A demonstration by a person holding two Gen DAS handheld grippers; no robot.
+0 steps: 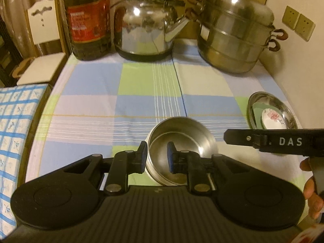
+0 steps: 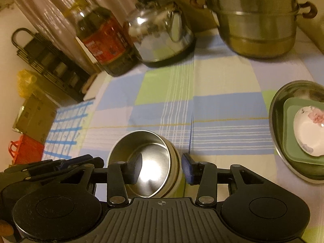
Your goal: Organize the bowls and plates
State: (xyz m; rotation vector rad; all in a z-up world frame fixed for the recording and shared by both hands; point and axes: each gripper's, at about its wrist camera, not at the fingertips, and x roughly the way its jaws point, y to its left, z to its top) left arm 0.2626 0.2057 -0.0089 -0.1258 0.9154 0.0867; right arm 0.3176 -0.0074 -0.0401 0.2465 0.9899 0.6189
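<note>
Two nested steel bowls (image 1: 182, 141) (image 2: 149, 158) stand on the checked tablecloth near its front edge; the outer one has a cream outside. My left gripper (image 1: 157, 157) is open and straddles the bowls' left wall, one finger outside and one inside, with the pads clear of the wall. My right gripper (image 2: 162, 167) is open wide across the right wall. At the right, a steel plate (image 1: 283, 105) (image 2: 283, 93) holds a green square plate (image 2: 291, 141) with a white flowered dish (image 2: 309, 133) on top.
A big oil bottle (image 1: 87, 20), a steel kettle (image 1: 145, 26) and a stacked steamer pot (image 1: 235, 34) line the table's far edge. A white chair (image 1: 42, 40) and a blue-checked cloth (image 1: 16, 131) are at the left. A wall with sockets (image 1: 297, 24) bounds the right.
</note>
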